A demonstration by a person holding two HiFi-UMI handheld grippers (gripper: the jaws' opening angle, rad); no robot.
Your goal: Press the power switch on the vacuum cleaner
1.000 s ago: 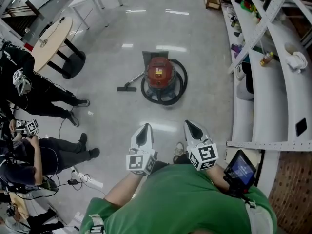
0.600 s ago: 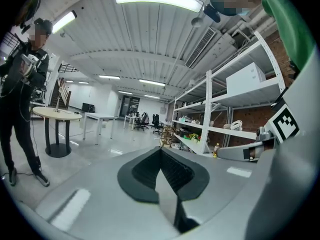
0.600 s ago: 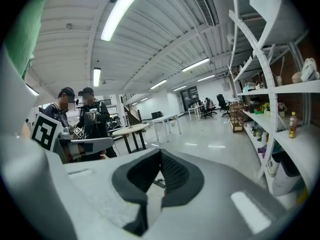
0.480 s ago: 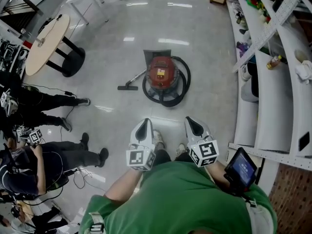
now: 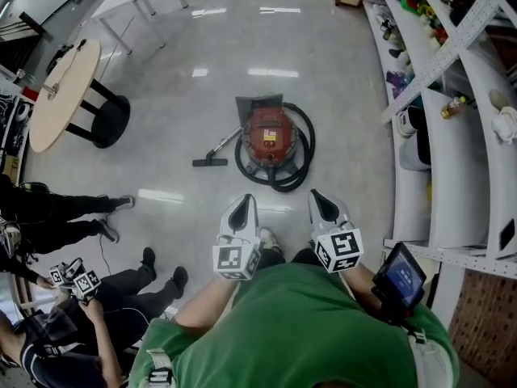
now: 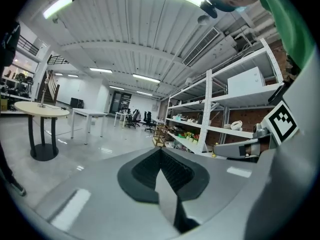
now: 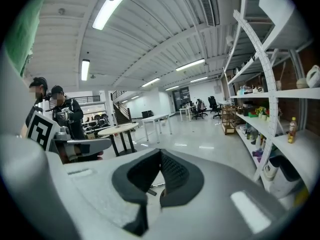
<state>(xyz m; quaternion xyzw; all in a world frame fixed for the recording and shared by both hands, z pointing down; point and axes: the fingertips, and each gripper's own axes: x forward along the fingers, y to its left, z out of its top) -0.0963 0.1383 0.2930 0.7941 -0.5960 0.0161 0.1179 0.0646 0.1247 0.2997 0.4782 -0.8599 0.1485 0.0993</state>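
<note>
Nearest, at the waist: left gripper (image 5: 241, 207) and right gripper (image 5: 318, 202), jaws together on nothing, side by side and pointed forward. Further out on the floor, well apart from both: red vacuum cleaner (image 5: 269, 130), ringed by its black hose (image 5: 302, 148), floor nozzle (image 5: 209, 162) off to its left. Likely to catch a foot on that hose when closing in. Easy to prod the wrong spot too (switch too small to make out from here). Beyond, shelving (image 5: 452, 136) at the right.
</note>
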